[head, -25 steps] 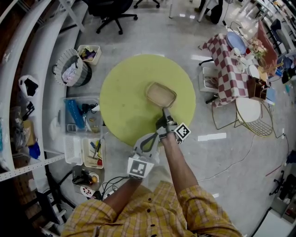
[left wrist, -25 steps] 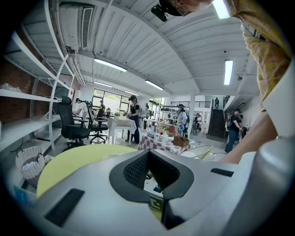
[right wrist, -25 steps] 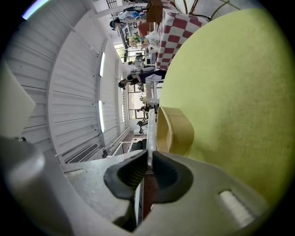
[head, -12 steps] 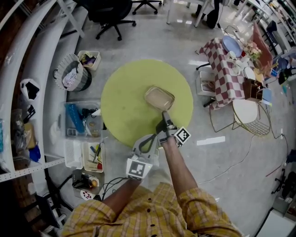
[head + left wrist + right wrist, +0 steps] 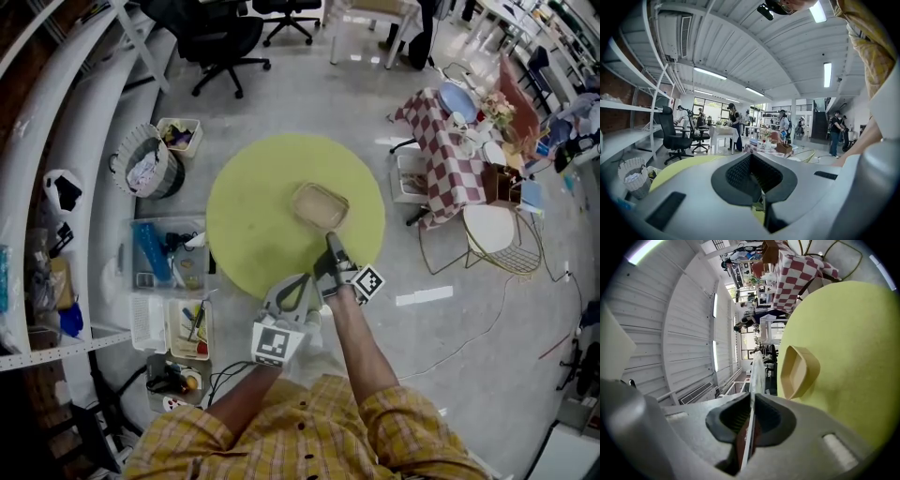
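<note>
The right gripper [image 5: 333,261] has its jaws pressed together on a thin flat packet [image 5: 756,376], which is clear at its upper part and seen edge-on in the right gripper view; the packet stands out past the jaws towards the far side. In the head view it shows as a narrow dark strip [image 5: 330,246] over the near right part of the round yellow-green table [image 5: 253,216]. Its far end reaches close to the near edge of a shallow beige tray [image 5: 302,195]. The tray sits on the table a little right of the middle, and I cannot tell whether the packet touches it. In the right gripper view the tray [image 5: 812,366] lies just beyond the packet, apart from the jaws.

The left gripper [image 5: 309,279] hangs at the near edge of the table, just left of the right one. Its jaws are brought together, and nothing clear shows between them in the left gripper view [image 5: 761,187].

On the floor to the left stand a round wastebasket [image 5: 150,148] and clear storage bins [image 5: 169,244]. To the far right is a table with a red checked cloth [image 5: 441,141]
</note>
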Demonstrator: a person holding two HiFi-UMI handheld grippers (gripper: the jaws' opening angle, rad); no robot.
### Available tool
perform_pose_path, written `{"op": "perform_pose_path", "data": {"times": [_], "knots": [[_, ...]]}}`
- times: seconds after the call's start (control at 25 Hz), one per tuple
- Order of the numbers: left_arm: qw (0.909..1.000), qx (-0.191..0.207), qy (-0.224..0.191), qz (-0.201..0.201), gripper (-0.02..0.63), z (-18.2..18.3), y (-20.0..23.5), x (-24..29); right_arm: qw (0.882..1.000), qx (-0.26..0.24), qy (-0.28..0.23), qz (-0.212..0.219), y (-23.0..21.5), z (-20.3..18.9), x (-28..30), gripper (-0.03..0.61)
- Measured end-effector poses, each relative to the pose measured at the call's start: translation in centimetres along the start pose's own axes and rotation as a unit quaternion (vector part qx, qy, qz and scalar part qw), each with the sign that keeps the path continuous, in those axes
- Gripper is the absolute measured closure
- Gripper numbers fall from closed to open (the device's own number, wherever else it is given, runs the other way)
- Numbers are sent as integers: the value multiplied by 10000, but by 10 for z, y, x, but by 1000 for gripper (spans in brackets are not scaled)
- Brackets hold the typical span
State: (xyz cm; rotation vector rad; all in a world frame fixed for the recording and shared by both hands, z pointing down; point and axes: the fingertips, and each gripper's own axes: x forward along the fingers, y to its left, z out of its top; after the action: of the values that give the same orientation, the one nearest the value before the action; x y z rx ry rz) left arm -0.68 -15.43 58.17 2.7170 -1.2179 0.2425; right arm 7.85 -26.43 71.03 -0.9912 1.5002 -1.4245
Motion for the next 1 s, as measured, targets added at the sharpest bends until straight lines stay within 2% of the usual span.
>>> {"op": "perform_pose_path", "data": {"times": [0.24,0.48,0.6,0.72,1.0], "knots": [[9999,106,-103,-36,608,15,1,-11,10000,6,-5,-68,19,-10,-12,551],[9996,224,-128,-71,609,25,0,-22,9999,60,-15,118,47,-16,-22,551],[9997,132,-186,-8,609,36,2,-26,9998,35,-41,207,60,-17,-25,551],[9993,293,-219,-28,609,39,4,-29,9994,-39,-6,340,76,-18,-25,551],[9989,379,-278,55,608,53,6,-39,9992,-25,41,401,99,-22,-30,551]]}}
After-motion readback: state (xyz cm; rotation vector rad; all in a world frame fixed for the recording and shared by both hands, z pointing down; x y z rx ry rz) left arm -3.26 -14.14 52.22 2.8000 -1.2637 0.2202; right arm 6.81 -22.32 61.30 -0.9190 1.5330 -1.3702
